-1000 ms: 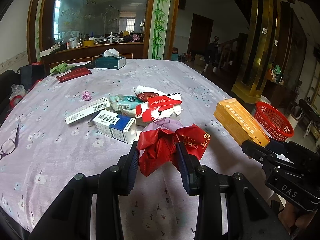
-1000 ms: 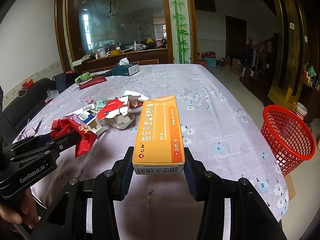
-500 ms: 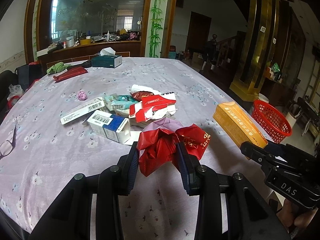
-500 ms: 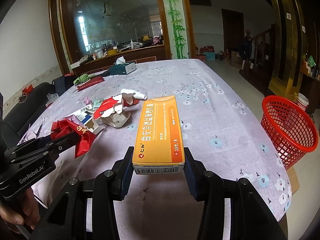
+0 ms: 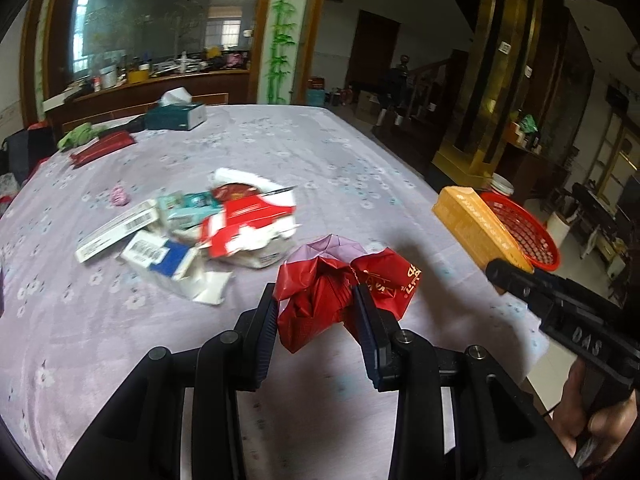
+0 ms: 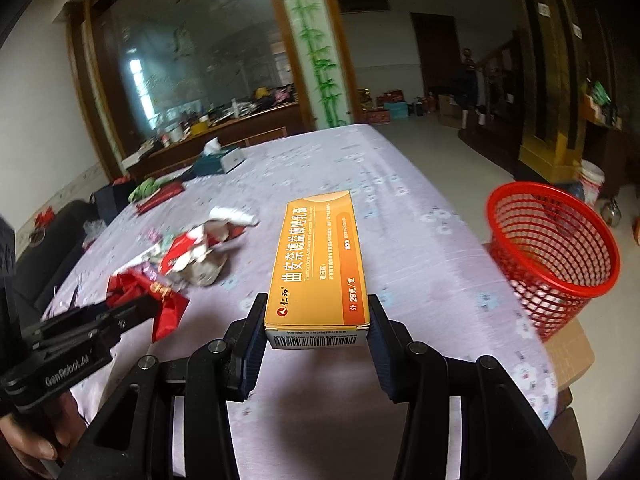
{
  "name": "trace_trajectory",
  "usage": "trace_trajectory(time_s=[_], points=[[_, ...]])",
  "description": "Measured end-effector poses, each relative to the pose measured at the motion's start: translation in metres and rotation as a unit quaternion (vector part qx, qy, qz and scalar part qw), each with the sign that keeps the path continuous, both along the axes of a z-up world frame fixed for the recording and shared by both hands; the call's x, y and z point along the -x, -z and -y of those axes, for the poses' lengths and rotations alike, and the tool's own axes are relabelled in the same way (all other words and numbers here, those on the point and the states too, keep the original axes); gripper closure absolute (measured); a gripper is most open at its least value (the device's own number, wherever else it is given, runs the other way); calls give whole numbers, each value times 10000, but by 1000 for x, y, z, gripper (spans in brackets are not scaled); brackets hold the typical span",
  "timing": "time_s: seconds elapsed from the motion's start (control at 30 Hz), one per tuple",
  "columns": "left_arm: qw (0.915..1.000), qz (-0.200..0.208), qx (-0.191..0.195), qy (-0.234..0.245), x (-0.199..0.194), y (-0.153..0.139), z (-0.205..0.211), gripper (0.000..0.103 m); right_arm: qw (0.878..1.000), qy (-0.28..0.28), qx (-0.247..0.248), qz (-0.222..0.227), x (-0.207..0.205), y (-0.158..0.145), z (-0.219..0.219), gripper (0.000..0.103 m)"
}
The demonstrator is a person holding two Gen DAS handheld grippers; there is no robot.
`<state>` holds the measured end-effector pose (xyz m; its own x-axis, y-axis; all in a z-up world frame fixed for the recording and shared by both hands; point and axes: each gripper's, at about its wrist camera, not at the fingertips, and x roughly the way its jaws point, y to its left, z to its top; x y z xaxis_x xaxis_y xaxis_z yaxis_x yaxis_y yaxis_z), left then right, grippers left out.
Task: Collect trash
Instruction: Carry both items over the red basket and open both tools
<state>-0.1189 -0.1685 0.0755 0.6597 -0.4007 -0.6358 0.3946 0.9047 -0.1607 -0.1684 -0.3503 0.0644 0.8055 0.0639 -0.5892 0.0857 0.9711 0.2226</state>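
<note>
Your right gripper (image 6: 318, 330) clamps the light, stiff orange box (image 6: 318, 264) at its barcode end in the frame centre, while your left gripper (image 5: 318, 320) pinches the soft red wrapper (image 5: 328, 300), which crumples easily.

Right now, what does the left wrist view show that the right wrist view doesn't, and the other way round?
Left wrist only: the blue-and-white barcode carton and the long white barcode box read clearly in the litter pile.
Right wrist only: the barcode end of the orange cardboard box and the whole red mesh basket.
Both: the crumpled red plastic wrapper, the box, the basket, the teal tissue box.
</note>
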Motion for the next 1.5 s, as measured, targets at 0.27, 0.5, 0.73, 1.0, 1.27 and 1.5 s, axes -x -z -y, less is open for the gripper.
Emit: trace_trajectory(time_s=[0.27, 0.5, 0.73, 1.0, 1.27, 1.5], points=[[9969, 83, 18, 783, 5, -30, 59, 69, 9971, 640, -303, 272, 26, -33, 72, 53], [9869, 110, 190, 1597, 5, -55, 130, 69, 9927, 1013, -521, 384, 43, -53, 127, 53], [9784, 24, 44, 2066, -21, -53, 216, 68, 9843, 1495, -847, 402, 44, -56, 187, 53], [9733, -259, -155, 2276, -49, -27, 294, 68, 9765, 1832, -1104, 267, 27, -49, 234, 53], [9716, -521, -142, 2306, -61, -5, 331, 41, 9696, 2087, -1275, 89, 5, -33, 268, 51], [9747, -434, -40, 2193, -51, -5, 302, 36, 9695, 2116, -1234, 91, 9, -29, 273, 45]])
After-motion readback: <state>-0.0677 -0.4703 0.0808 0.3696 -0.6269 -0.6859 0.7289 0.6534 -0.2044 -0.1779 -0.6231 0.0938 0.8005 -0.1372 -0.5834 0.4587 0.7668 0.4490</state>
